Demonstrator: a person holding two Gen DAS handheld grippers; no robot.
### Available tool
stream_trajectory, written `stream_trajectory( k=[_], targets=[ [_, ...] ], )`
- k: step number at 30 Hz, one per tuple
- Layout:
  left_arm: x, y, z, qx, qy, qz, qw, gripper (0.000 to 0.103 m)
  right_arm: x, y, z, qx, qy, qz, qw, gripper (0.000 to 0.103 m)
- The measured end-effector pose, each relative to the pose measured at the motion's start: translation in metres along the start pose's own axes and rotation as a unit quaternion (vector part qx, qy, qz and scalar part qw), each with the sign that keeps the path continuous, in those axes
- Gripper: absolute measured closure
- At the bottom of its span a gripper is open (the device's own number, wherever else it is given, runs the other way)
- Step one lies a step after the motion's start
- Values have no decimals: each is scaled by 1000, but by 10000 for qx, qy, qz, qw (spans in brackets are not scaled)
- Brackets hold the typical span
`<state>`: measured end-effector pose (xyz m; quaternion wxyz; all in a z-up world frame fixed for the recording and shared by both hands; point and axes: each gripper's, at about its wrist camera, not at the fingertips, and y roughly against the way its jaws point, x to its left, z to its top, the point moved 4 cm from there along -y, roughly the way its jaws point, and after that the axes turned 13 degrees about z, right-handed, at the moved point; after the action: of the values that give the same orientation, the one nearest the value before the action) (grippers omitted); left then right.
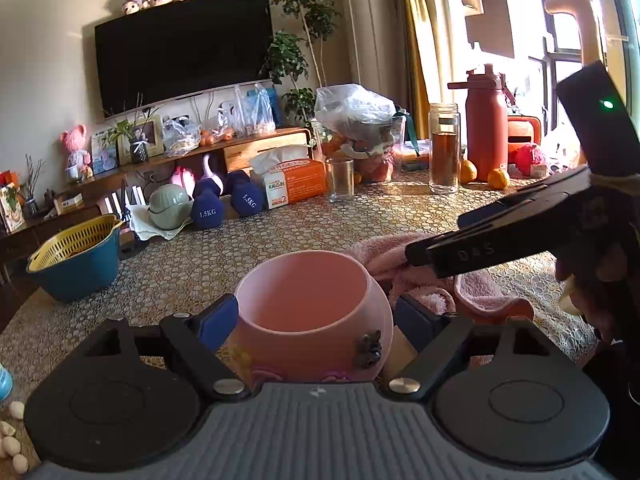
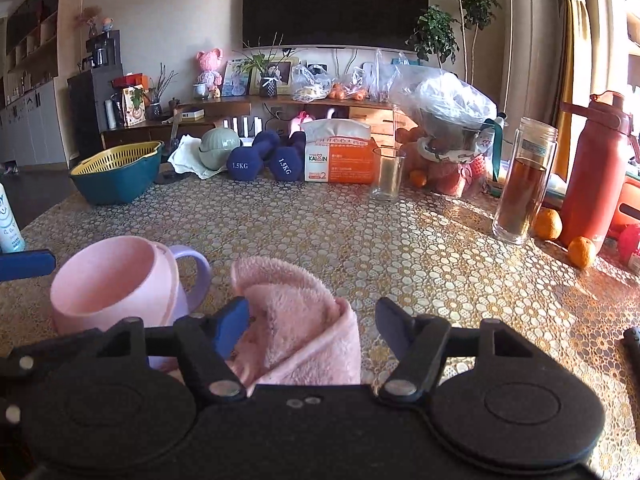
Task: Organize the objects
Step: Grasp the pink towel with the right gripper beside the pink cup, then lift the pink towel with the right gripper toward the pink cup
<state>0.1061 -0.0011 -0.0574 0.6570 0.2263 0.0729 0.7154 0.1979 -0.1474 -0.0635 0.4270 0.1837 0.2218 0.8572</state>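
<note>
A pink cup (image 1: pixel 308 312) with a lilac handle stands on the patterned table (image 1: pixel 240 248), right between the fingers of my left gripper (image 1: pixel 316 308). The left pad (image 1: pixel 218 320) lies against the cup's side and the right pad stays a little off it. In the right wrist view the same cup (image 2: pixel 108 280) stands to the left of a folded pink towel (image 2: pixel 296 320). My right gripper (image 2: pixel 312 312) straddles the towel, its left pad (image 2: pixel 234 326) at the cloth and its right finger well apart. The left wrist view shows the towel (image 1: pixel 392 256) under the right gripper's fingers (image 1: pixel 432 252).
A blue basin with a yellow colander (image 2: pixel 120 172) stands far left. Along the back are blue dumbbells (image 2: pixel 264 160), a tissue box (image 2: pixel 340 160), a glass (image 2: pixel 386 178), a tea bottle (image 2: pixel 524 184), a red flask (image 2: pixel 596 184) and oranges (image 2: pixel 582 252). Garlic cloves (image 1: pixel 12 444) lie near left.
</note>
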Motion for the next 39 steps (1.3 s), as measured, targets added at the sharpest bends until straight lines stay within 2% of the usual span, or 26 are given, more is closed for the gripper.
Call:
stream_trajectory(
  k=[3, 4, 5, 7, 8, 11, 15, 18, 22, 26, 28, 39],
  targets=[
    [-7, 1, -1, -135, -282, 24, 9995, 17, -3, -17, 2, 218, 118, 37, 9997, 40],
    [-8, 0, -1, -153, -346, 34, 9993, 17, -2, -21, 1, 297, 148, 82, 9994, 47],
    [-8, 0, -2, -167, -374, 37, 9992, 17, -2, -25, 0, 355, 169, 51, 9992, 63],
    [-8, 0, -2, -188, -426, 62, 9989, 18, -3, -28, -2, 457, 139, 96, 9988, 72],
    [-8, 0, -2, -192, -446, 63, 9988, 18, -3, -27, -3, 466, 109, 161, 9987, 81],
    [-5, 0, -1, -177, -429, 46, 9989, 23, -5, -17, -2, 430, 7, 350, 9985, 88],
    [5, 7, 3, -183, -242, 32, 9995, 23, -5, 10, 10, 70, -178, 717, 9972, 89],
    [12, 5, 7, -92, -93, 21, 9999, 23, -1, 32, 23, -266, -371, 1225, 9914, 89],
    [18, -3, 7, 77, 83, 2, 9999, 23, 15, 36, 31, -321, -466, 1818, 9817, 89],
    [17, -4, 5, 124, 47, -69, 9999, 23, 28, 18, 20, -76, -360, 1791, 9831, 89],
    [17, -5, 5, 170, 67, -153, 9997, 29, 28, 12, 14, -11, -410, 1722, 9842, 89],
    [18, -5, 5, 178, 35, -208, 9996, 29, 13, 5, -21, 358, -573, 1434, 9874, 90]
  ],
)
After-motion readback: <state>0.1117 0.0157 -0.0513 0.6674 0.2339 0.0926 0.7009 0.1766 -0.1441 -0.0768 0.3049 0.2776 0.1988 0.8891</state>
